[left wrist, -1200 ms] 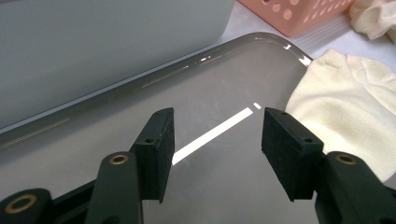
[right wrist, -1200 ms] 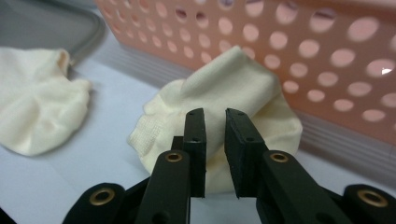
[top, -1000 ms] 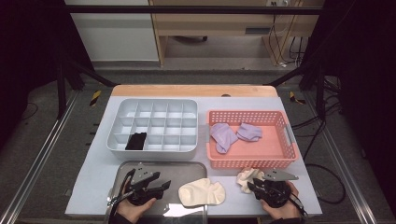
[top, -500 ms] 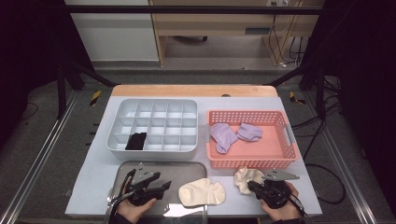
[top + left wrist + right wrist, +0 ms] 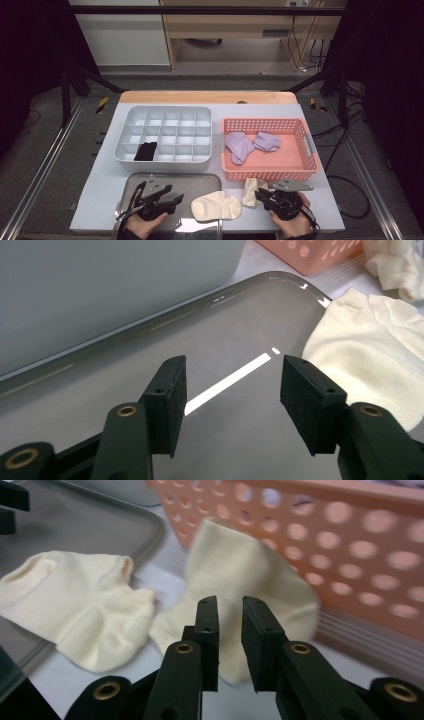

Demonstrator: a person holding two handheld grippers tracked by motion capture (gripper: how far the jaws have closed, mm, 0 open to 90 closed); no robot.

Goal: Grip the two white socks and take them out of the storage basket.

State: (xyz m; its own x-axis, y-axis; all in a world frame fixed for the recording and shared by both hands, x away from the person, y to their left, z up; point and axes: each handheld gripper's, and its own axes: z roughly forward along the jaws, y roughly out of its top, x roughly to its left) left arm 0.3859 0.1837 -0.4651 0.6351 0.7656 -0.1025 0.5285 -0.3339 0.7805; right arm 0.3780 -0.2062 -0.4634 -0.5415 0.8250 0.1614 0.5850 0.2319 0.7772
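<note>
The right gripper [image 5: 230, 605] pinches a crumpled cream sock [image 5: 250, 575], raised beside the pink basket [image 5: 350, 540].

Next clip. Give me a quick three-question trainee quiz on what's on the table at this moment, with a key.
1. How many purple socks lie in the pink basket?
2. True or false: the left gripper, above the metal tray, has its jaws shut.
3. The black item sits in: A) the pink basket, B) the grey divided box, C) the metal tray.

Key: 1) two; 2) false, the jaws stand wide apart; 3) B, in a compartment of the front row.
</note>
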